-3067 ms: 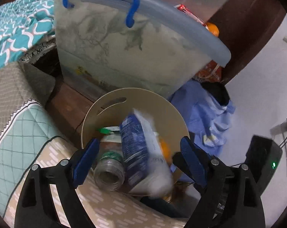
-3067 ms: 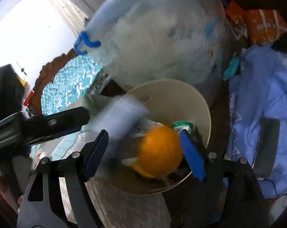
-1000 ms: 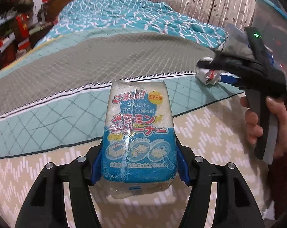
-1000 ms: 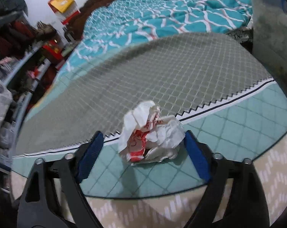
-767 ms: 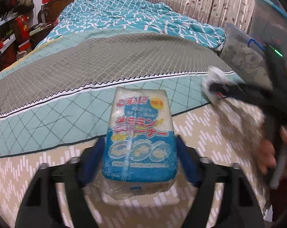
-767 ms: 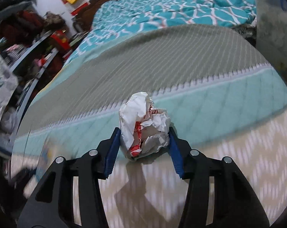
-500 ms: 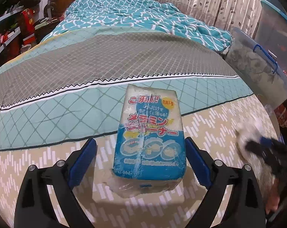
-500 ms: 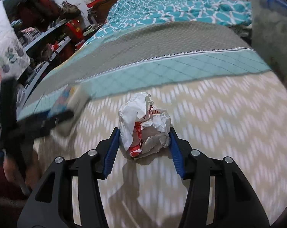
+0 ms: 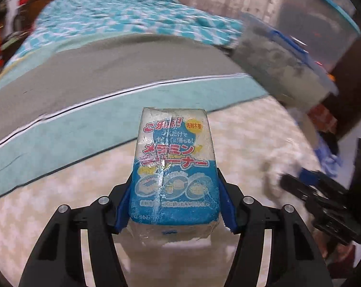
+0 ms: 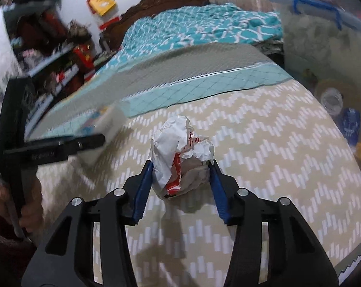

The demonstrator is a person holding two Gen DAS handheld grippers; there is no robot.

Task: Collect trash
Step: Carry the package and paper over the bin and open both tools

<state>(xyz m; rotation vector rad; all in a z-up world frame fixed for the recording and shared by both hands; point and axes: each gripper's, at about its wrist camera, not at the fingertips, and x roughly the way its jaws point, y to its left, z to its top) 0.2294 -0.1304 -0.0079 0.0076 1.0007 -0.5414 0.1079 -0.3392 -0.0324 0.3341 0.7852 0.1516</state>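
A blue and white sponge pack (image 9: 173,157) with Japanese print stands between the blue pads of my left gripper (image 9: 174,179). The jaws are closing and the pads press on its sides, just above the beige chevron blanket (image 9: 247,138). My right gripper (image 10: 180,167) is closing too, its pads squeezing a crumpled white and red paper ball (image 10: 178,153) held over the same blanket (image 10: 264,155). At the far right, past the bed's edge, a tan round bin (image 10: 324,86) holds a clear bottle (image 10: 331,100) and a blue pack (image 10: 350,119).
A translucent storage box with a blue handle (image 10: 312,35) stands behind the bin, also seen as a blurred storage box (image 9: 276,59). A teal patterned quilt (image 10: 204,28) covers the far bed. Cluttered shelves (image 10: 60,55) line the left. A person's hand (image 10: 27,205) holds the other tool.
The left jaws opened wide around the sponge pack and have closed back on it. The right gripper shut on the paper ball and carried it over the beige blanket; the bin has come into view.
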